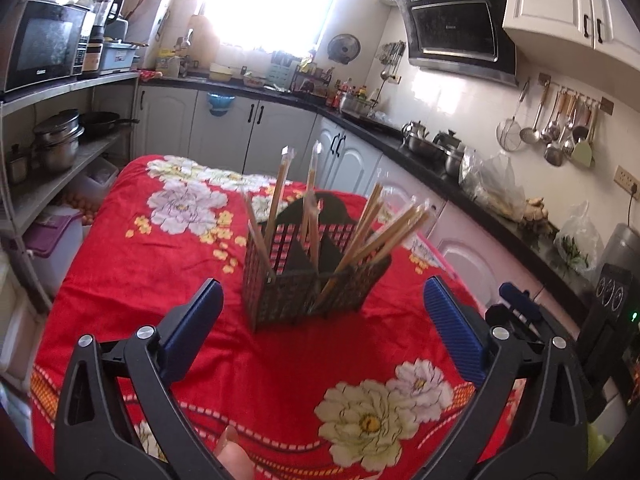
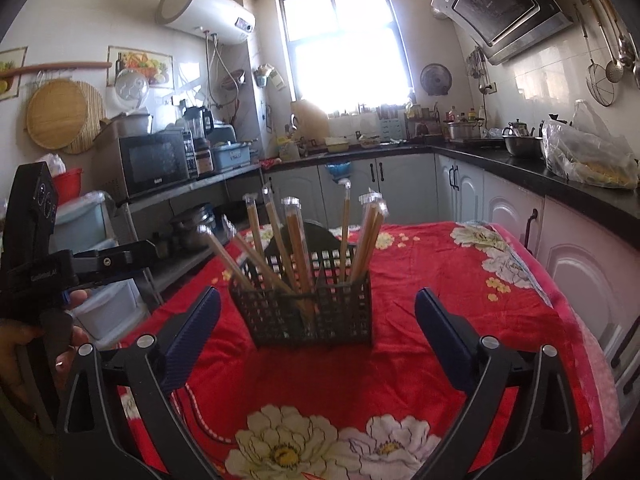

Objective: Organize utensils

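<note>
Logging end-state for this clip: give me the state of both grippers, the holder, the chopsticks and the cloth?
left gripper: open, empty, short of the holder.
right gripper: open, empty, short of the holder.
black mesh holder: upright on the cloth, loaded.
wrapped chopsticks: standing in the holder, leaning outward.
red floral cloth: spread over the table, slightly wrinkled.

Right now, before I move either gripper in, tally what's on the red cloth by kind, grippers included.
Black mesh holder: 1
Wrapped chopstick pairs standing in it: about 8, overlap blurs the count
Open grippers: 2, left gripper and right gripper
Total: about 11
</note>
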### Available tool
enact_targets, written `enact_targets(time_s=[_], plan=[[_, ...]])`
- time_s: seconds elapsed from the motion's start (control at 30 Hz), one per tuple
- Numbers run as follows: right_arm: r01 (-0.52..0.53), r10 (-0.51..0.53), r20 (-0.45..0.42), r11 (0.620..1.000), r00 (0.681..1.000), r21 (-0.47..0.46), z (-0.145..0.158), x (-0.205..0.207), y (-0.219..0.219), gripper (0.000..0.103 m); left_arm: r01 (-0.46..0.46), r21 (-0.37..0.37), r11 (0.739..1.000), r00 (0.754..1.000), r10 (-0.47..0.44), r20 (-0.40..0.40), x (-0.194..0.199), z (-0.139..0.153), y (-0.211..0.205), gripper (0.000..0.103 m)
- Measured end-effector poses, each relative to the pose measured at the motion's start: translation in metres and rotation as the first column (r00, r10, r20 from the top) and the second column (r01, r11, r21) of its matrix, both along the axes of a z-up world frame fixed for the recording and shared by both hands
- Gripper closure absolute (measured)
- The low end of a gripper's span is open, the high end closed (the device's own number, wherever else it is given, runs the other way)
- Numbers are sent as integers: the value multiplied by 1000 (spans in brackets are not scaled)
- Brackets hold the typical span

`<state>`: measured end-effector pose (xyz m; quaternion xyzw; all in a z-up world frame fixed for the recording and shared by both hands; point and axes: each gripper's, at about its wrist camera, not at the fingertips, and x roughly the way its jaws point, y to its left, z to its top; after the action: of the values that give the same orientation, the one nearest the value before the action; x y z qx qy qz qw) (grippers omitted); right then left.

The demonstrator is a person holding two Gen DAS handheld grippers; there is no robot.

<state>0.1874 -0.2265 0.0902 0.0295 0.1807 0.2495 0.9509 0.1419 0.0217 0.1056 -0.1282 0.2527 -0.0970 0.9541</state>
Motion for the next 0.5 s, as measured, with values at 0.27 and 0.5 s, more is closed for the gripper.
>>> enact_targets(time_s=[0.27,0.5], plan=[[-12,10,-48,999,999,-39,-23,-15,2,7,-40,43,998,997,43,-65,-14,-39,-1,11],[8,-13,-73,997,997,-72,-42,-21,6,7,-72,68,995,994,77,-82,-21,-64,-2,11]])
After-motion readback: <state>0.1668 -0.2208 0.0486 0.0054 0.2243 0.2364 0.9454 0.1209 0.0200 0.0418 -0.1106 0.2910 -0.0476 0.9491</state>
